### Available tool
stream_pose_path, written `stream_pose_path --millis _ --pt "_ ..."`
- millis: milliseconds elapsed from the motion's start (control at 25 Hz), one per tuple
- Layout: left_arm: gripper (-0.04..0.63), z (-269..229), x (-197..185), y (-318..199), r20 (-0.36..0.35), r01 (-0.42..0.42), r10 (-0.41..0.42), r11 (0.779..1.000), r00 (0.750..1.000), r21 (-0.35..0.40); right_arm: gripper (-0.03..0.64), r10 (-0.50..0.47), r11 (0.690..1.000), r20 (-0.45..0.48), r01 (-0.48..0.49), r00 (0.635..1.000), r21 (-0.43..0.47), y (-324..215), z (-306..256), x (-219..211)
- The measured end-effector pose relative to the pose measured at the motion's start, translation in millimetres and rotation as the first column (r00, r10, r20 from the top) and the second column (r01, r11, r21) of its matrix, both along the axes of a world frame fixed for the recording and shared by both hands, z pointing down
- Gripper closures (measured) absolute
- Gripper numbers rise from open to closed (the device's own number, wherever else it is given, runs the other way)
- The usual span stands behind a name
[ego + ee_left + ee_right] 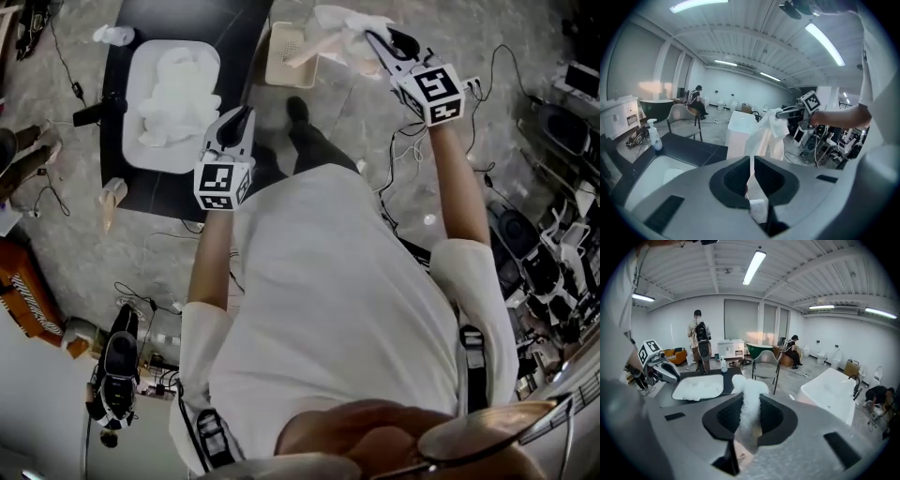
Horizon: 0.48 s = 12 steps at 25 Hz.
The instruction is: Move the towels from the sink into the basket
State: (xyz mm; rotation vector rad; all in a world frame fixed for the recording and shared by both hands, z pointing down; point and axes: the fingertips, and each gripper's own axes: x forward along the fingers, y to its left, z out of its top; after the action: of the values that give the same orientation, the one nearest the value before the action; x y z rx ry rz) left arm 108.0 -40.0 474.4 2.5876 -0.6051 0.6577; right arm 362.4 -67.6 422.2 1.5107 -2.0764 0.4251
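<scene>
Right gripper [380,45]: its jaws are clenching on a white towel [342,23], which is bunching out past the tips; the grip is taking the cloth near one end, so the rest is hanging free.
Held towel: it is dangling to the right of the basket [279,58], with a peach-toned tail trailing toward the basket's right rim. It is probably being kept high so that the loose length falls inside rather than catching on the edge.
Left gripper [240,122]: its jaws are pressing together with only a slit between them. A small pale scrap is showing low in that slit, and I cannot tell what it is. The gripper is pointing at the sink [141,66] from its near right side, seemingly being readied for the next towel.
Remaining towels [178,98]: a white heap is lying in the sink, which is sitting in the dark counter [159,192] at the left.
Step in hand: the towel is being carried and is not yet released into the basket.
Next move: it is calling for centring the towel over the basket before letting go.
Risk: the tail is likely to drape outside the rim.
</scene>
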Motion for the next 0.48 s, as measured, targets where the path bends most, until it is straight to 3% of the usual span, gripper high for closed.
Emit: stream_pose_path --millis 480 --pt "0.565 126 17 25 0.078 0.031 -0.028 0.999 0.997 -0.032 0.541 -0.039 0.98 0.066 0.051 0.997 -0.191 -5 262 -52"
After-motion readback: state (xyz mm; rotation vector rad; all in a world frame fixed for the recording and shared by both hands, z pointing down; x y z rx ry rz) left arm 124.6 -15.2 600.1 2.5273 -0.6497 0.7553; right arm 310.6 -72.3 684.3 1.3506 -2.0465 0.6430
